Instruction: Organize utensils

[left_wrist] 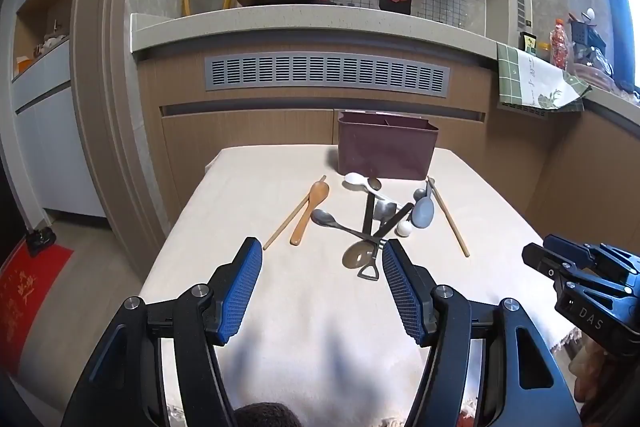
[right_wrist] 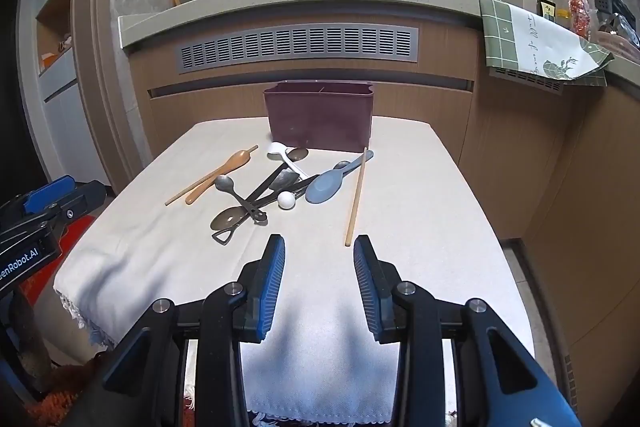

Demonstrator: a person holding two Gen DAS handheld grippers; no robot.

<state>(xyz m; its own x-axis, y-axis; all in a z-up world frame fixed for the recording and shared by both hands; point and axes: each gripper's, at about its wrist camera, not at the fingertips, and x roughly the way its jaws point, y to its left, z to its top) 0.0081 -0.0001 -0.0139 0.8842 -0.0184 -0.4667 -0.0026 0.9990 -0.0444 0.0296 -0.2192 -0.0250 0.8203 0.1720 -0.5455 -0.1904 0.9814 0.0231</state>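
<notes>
Both claws up over near edge of desk [right_wrist: 420, 187], cloth-covered. My left claw [left_wrist: 322, 259] spread wide, nothing between pads; right claw [right_wrist: 319, 255] also apart, empty, gap narrower than left.

Utensils lie loose mid-desk in front of maroon holder box [right_wrist: 320, 117], which stands upright at far edge w/ a divider visible inside.

Left of pile: wooden spoon [left_wrist: 310, 213] touching and partly over one chopstick [left_wrist: 290, 217]. Centre is a tangle: white spoon [left_wrist: 356, 181], metal spoons [left_wrist: 332, 221], dark-handled pieces crossed over each other; can't sort which lies on which. Small white ball-like item [left_wrist: 405, 228] sits at edge of tangle.

Grey-blue spoon [right_wrist: 326, 185] just right of tangle, bowl toward me. Second chopstick [right_wrist: 356, 197] lies alone beside it, near end close to right claw's tips, not touching.
</notes>
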